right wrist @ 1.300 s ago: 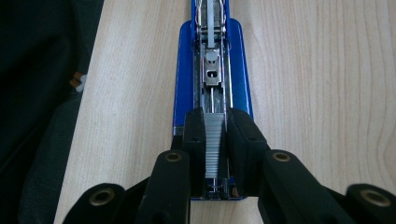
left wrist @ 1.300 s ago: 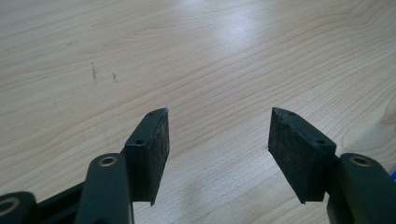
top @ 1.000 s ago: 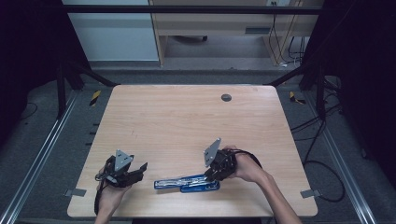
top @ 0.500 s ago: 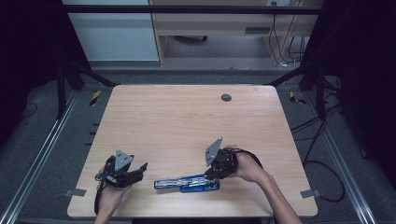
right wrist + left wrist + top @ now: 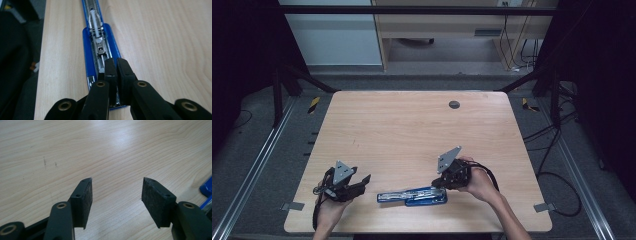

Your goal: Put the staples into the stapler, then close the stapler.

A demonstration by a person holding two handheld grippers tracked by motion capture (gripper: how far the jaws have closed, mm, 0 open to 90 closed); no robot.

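A blue stapler (image 5: 412, 196) lies opened out flat near the table's front edge, its metal staple channel (image 5: 97, 30) facing up. My right gripper (image 5: 438, 186) sits at the stapler's right end, and its jaws are pressed together right over the rear of the channel (image 5: 116, 61). Whether they pinch a thin part there I cannot tell. My left gripper (image 5: 365, 181) rests a little left of the stapler, open, with bare wood between its pads (image 5: 117, 187). A blue corner of the stapler (image 5: 207, 187) shows at that view's right edge.
The wooden table (image 5: 412, 130) has a dark round grommet (image 5: 454, 104) near its far edge. The front edge runs close beside the stapler (image 5: 41, 62). Metal frame rails (image 5: 257, 165) flank the table, and cables (image 5: 552, 145) lie on the floor to the right.
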